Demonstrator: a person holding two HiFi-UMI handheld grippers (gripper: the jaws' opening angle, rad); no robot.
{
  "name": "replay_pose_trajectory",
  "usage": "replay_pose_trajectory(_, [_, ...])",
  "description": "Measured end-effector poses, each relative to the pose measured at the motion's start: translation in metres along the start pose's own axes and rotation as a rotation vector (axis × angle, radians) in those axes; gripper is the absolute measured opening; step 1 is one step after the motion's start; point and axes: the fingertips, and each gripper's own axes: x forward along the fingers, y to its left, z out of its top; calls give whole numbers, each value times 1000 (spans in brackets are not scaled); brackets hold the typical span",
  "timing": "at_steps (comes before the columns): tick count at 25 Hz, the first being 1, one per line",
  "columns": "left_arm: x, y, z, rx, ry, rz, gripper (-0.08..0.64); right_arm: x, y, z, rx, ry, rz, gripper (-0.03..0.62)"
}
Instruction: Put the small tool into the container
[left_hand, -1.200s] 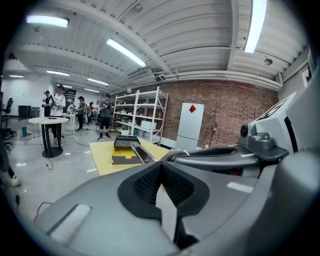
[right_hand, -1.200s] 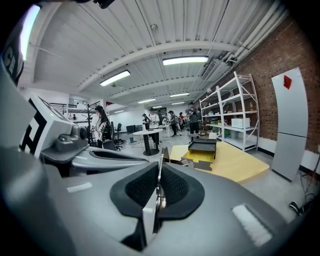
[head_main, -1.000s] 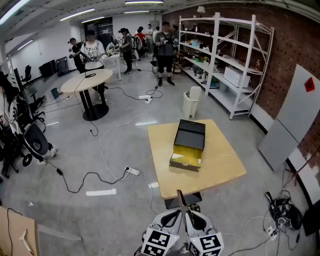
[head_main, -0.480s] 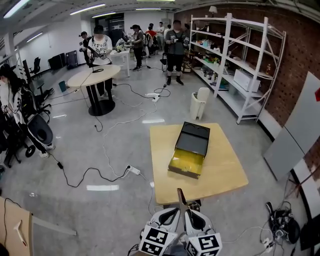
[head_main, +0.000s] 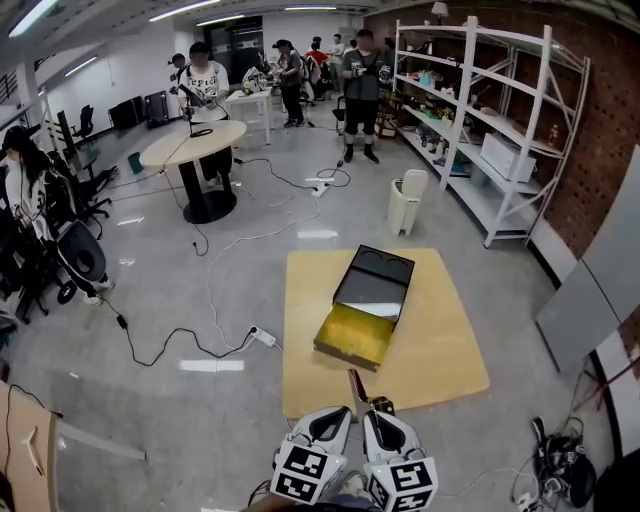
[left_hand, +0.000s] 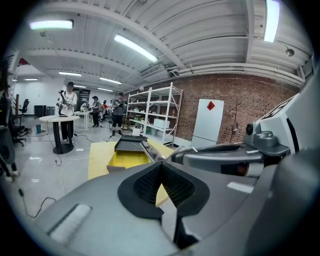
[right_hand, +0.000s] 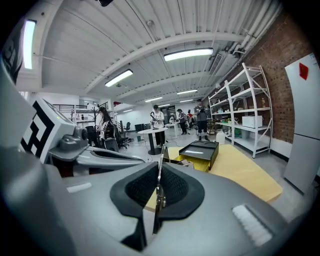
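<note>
Right tool (right_hand: 159, 172) pinches thin metal strip (right_hand: 161, 152); left tool (left_hand: 162, 167) pressed together; head view hides both grips.

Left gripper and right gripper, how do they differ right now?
The right gripper is shut on a thin metal tool; the left gripper is shut on nothing. The tool keeps the right gripper's jaws slightly apart, while the left gripper's jaws meet. Both are side by side near the yellow table's front edge.
</note>
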Motion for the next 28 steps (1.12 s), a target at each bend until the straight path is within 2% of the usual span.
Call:
replay_pose_trajectory(13, [10, 16, -6, 12, 8, 28, 11, 24, 5, -6, -6, -5, 49, 18])
replay_pose_trajectory(22, [20, 27, -3, 58, 6, 0, 11, 37, -6, -2, 12, -41, 14, 18])
replay_pose_trajectory(28, [11, 29, -3, 30, 11, 36, 11, 37, -1, -1, -7, -31, 43, 18])
